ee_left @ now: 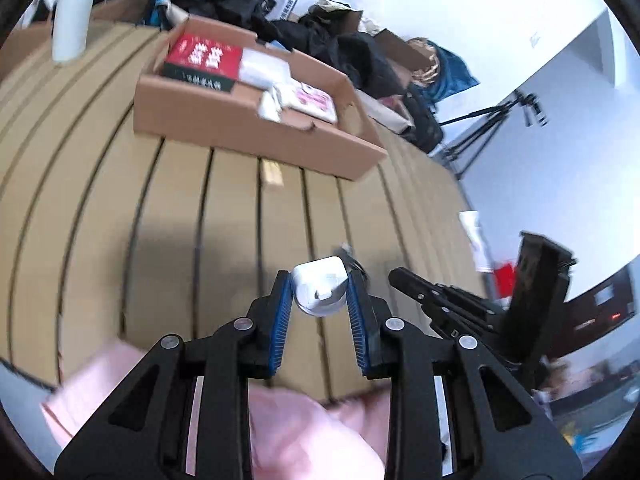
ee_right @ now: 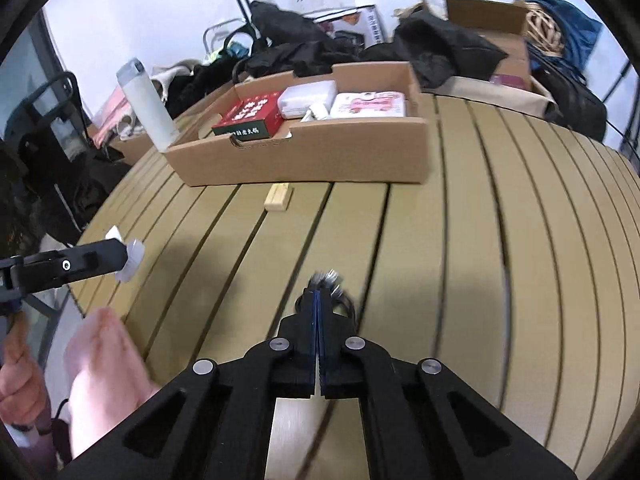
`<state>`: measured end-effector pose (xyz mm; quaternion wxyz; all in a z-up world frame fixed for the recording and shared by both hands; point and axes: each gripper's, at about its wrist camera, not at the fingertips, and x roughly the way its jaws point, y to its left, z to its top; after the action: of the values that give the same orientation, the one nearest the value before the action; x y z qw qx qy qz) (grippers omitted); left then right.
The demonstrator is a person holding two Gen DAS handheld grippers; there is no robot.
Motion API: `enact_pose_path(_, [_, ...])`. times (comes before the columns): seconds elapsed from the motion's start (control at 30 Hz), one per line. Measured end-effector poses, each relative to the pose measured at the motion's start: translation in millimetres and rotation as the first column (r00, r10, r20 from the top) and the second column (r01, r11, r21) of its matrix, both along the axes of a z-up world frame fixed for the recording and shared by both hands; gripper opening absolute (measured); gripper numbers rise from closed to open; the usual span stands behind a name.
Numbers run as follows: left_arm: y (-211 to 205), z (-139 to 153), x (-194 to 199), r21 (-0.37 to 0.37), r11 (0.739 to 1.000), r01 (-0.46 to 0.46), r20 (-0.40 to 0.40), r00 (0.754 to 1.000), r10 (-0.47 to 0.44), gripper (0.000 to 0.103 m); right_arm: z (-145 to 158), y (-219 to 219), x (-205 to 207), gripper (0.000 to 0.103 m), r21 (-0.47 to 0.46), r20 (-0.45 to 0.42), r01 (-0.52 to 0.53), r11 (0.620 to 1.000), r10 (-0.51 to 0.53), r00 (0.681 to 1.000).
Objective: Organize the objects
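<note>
In the left wrist view, the left claw (ee_left: 320, 280) pinched a small white plug-like charger (ee_left: 320, 290) between its blue pads (ee_left: 280, 312), holding it above the slatted tan surface (ee_left: 192, 216). Farther back on that surface sat an open cardboard box (ee_left: 248, 120) with a red box (ee_left: 204, 58) and white packets inside, and a small wooden block (ee_left: 272, 174) lay just in front of it. The right claw (ee_left: 404, 276) showed at the right edge, dark and blurred. In the right wrist view, the right claw (ee_right: 320, 294) was pressed together on something thin and dark with a bristly end (ee_right: 328, 280), too blurred to name. The cardboard box (ee_right: 304, 160) stood well ahead, the wooden block (ee_right: 278, 197) near its front wall, and a white bottle (ee_right: 146, 106) upright just beside its left corner. At the left edge the left claw (ee_right: 128, 254) carried the white charger (ee_right: 134, 260) over the surface (ee_right: 480, 240).
</note>
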<state>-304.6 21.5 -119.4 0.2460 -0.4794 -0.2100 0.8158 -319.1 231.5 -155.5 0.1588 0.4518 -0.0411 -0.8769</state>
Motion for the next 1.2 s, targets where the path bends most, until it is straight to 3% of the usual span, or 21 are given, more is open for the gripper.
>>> enact_pose_path(0.17, [10,-10,-21,-0.007,1.0,-0.012,0.06,0.998,0.012,0.024,-1,19,6,0.0,-0.048,0.003,0.055,0.997,-0.055,0.998])
enact_pose_path(0.3, [32,-30,-47,-0.094,0.996,0.007,0.095,0.995,0.002,0.024,-2,17,6,0.001,-0.038,-0.003,0.06,0.998,-0.06,0.998])
enact_pose_path(0.4, [39,-53,-58,-0.05,0.998,0.03,0.186,0.982,-0.02,0.024,-1,3,14,0.001,-0.026,-0.041,-0.046,0.999,0.045,0.998])
enact_pose_path(0.5, [44,-64,-63,-0.056,0.998,0.033,0.236,0.972,-0.018,0.024,-9,-19,13,0.001,-0.035,-0.054,-0.168,0.985,0.166,0.985])
enact_pose_path(0.6, [50,-61,-64,-0.067,0.996,0.055,0.248,0.968,-0.037,0.024,-27,-47,-1,0.001,-0.028,-0.028,-0.26,0.965,0.259,0.965])
enact_pose_path(0.7, [51,-57,-68,-0.103,0.994,0.046,0.24,0.971,-0.02,0.024,-32,-56,-12,0.001,-0.053,-0.046,-0.283,0.958,0.281,0.959])
enact_pose_path(0.8, [47,-58,-75,-0.082,0.996,0.03,0.247,0.969,-0.009,0.024,-30,-56,-18,0.002,-0.117,-0.069,-0.321,0.94,0.315,0.947])
enact_pose_path(0.87, [47,-59,-79,-0.077,0.997,0.026,0.234,0.972,-0.007,0.024,-30,-54,-22,0.01,-0.114,-0.075,-0.326,0.939,0.319,0.945])
enact_pose_path(1.0, [46,-63,-84,-0.052,0.998,0.032,0.254,0.967,-0.018,0.024,-34,-55,-31,0.078,-0.092,-0.072,-0.326,0.941,0.32,0.945])
enact_pose_path(1.2, [49,-64,-85,-0.034,0.996,0.08,0.272,0.96,-0.068,0.024,-33,-58,-43,0.077,-0.055,-0.088,-0.341,0.938,0.336,0.938])
